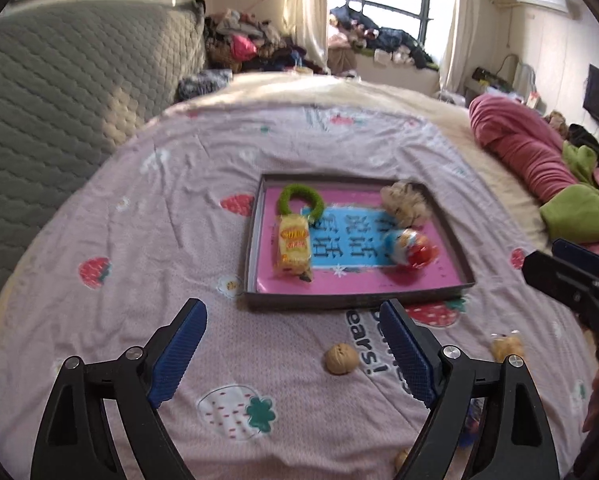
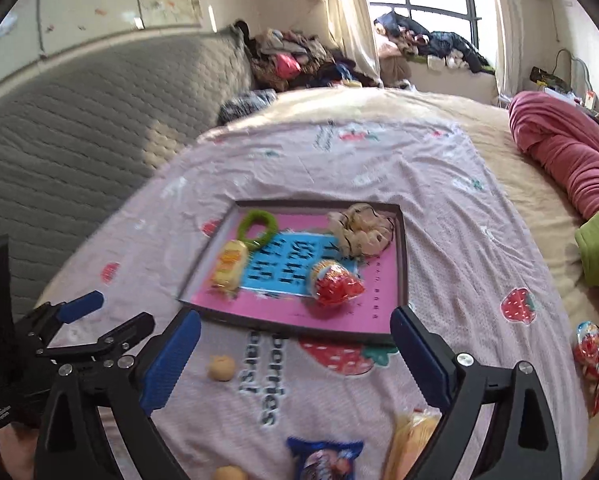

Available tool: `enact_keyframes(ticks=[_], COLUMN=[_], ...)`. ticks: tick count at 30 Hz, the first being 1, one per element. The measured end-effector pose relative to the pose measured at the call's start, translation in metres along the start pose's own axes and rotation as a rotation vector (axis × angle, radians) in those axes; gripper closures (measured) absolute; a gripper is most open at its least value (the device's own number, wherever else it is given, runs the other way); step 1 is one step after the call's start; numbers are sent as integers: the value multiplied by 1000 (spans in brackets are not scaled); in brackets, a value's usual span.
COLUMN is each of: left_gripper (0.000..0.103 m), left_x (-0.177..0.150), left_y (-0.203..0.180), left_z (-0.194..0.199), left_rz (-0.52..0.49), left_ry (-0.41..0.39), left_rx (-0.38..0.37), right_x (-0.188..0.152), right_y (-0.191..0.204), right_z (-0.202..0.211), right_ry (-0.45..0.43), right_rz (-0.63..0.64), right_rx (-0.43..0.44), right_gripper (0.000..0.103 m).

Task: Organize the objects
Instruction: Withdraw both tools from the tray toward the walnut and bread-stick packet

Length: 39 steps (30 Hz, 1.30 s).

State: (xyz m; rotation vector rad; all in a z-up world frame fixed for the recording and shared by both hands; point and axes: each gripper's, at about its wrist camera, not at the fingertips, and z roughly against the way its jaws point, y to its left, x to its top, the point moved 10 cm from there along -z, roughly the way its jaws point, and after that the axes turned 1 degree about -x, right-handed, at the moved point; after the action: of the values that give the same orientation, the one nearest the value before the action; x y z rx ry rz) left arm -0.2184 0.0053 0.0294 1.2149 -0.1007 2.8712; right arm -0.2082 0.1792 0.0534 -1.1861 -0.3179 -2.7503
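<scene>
On a strawberry-print bedsheet, a shallow tray with a pink and blue printed floor serves as the collecting point for a scatter of small items. Four are already inside it: a green fuzzy ring at the far left corner, a yellow snack packet just in front of the ring, a beige scrunchie at the far right, and a red-and-blue wrapped treat near the right wall.

Loose pieces lie on the sheet in front of the tray: a walnut near the printed lettering, a second walnut at the bottom edge of the right wrist view, a blue snack packet, a yellow wrapped packet and, well off to the right, another red-and-blue wrapped treat.

The sorting appears roughly half done, with the hands between picks. The left gripper hovers above the sheet with its blue-padded fingers spread wide and nothing between them; the walnut lies just inside the right finger. The right gripper is likewise wide open and empty, its fingers framing the tray's near edge.

The next move likely calls for lowering the left gripper around the walnut and closing gently, since the round shell could roll on the soft bedding.
</scene>
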Motion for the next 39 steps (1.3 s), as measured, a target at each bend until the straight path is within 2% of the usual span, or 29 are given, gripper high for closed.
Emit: enact_keyframes(ticks=[12, 13, 14, 18, 26, 39], left_gripper=[13, 11, 1, 0, 0, 0], left_x=[7, 7, 7, 8, 7, 0], left_y=[-11, -11, -11, -11, -11, -15], left_z=[88, 93, 97, 118, 141, 173], left_rz=[-21, -22, -22, -16, -13, -13], left_ry=[-103, -109, -114, -142, -167, -201], left_rx=[16, 18, 22, 20, 26, 40], right_x=[8, 8, 8, 8, 10, -4], right_y=[28, 31, 33, 38, 48, 46], right_z=[81, 85, 91, 113, 147, 181], right_ry=[-95, -103, -117, -169, -227, -259], right_rz=[53, 54, 53, 59, 96, 114], right_rx=[-2, 2, 3, 13, 2, -23], right_gripper=[2, 2, 2, 1, 1, 1])
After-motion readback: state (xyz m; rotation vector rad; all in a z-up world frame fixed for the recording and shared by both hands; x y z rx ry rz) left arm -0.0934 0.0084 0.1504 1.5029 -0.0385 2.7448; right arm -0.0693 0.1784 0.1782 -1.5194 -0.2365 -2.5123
